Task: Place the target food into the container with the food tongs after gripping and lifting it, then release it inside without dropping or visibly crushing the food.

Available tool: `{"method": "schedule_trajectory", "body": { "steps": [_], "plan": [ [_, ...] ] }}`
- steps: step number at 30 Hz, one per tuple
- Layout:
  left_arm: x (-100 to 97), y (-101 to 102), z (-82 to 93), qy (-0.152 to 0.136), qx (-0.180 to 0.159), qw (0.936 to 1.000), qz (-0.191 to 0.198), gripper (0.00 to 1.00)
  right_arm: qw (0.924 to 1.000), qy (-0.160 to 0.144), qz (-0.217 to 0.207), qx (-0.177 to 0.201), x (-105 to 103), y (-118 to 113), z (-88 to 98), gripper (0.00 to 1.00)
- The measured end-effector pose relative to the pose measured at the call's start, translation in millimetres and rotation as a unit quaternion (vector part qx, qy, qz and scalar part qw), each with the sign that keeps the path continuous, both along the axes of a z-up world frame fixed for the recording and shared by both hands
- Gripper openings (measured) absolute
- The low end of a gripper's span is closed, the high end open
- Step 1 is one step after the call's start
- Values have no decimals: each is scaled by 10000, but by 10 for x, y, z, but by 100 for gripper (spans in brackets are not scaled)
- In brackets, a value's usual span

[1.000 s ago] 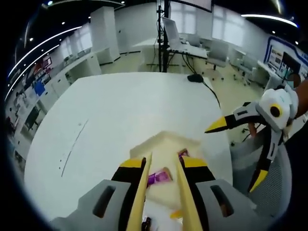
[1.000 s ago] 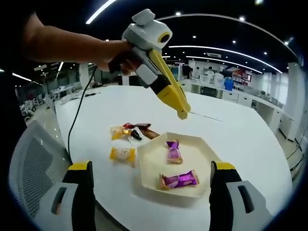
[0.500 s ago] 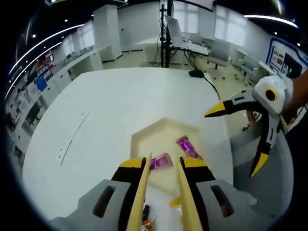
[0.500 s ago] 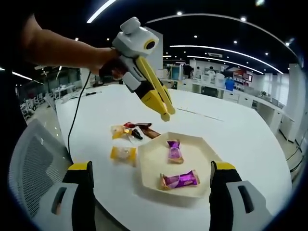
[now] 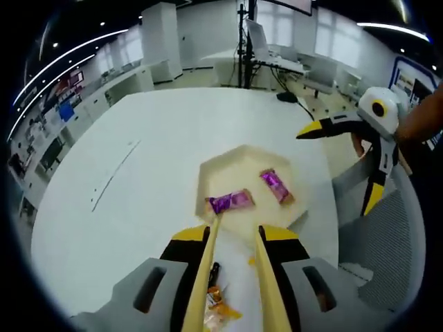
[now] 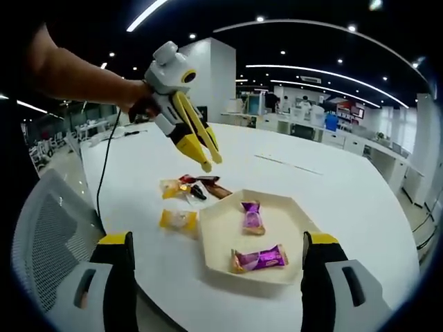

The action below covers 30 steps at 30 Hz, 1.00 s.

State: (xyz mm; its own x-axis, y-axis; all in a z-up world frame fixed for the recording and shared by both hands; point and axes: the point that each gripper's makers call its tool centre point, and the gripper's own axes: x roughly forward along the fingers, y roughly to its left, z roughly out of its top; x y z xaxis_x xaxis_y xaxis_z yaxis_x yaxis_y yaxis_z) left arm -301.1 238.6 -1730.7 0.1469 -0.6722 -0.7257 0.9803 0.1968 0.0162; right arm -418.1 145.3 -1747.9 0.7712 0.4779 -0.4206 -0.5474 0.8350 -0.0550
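Left gripper view had the left gripper (image 5: 235,228) front and centre, its two yellow tong blades rising narrow and nearly parallel with a slim gap between them and nothing caught in it, tips just short of the near edge of the tray (image 5: 220,173). Past the tips, on that cream six-sided tray, lay two purple-wrapped candies: one (image 5: 230,201) close to the blades and another (image 5: 275,185) a little further and to the right. Down between the blades sat loose candies (image 5: 216,304) on the white table (image 5: 138,180), off the tray. Out at the right edge the right gripper (image 5: 339,162) hung in a hand, jaws spread wide with nothing in them. Over in the right gripper view, its own jaws stood far apart at the bottom corners, gripping nothing, with the tray (image 6: 214,238) between them carrying both purple candies (image 6: 259,259) (image 6: 251,217). Just left of the tray lay a yellow-wrapped candy (image 6: 177,220), and behind it a small cluster of mixed candies (image 6: 194,187). Above that cluster the left gripper (image 6: 213,163) hung in the air, pointing down. A mesh chair (image 6: 48,242) sat at the near left.
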Motion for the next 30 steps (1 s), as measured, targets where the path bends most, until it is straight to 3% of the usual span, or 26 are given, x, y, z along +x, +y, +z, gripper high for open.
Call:
{"method": "schedule_trajectory", "body": {
  "steps": [11,21,30],
  "plan": [
    [58,484,-95,-153,165,9997,126,24,10000,40,40,-16,-6,14,-15,99],
    [116,1031,-195,-95,263,9982,531,24,9999,98,67,-43,-10,25,-41,99],
    [99,1093,-238,-100,134,9971,746,24,9997,155,133,-97,-23,49,-70,99]
  ]
}}
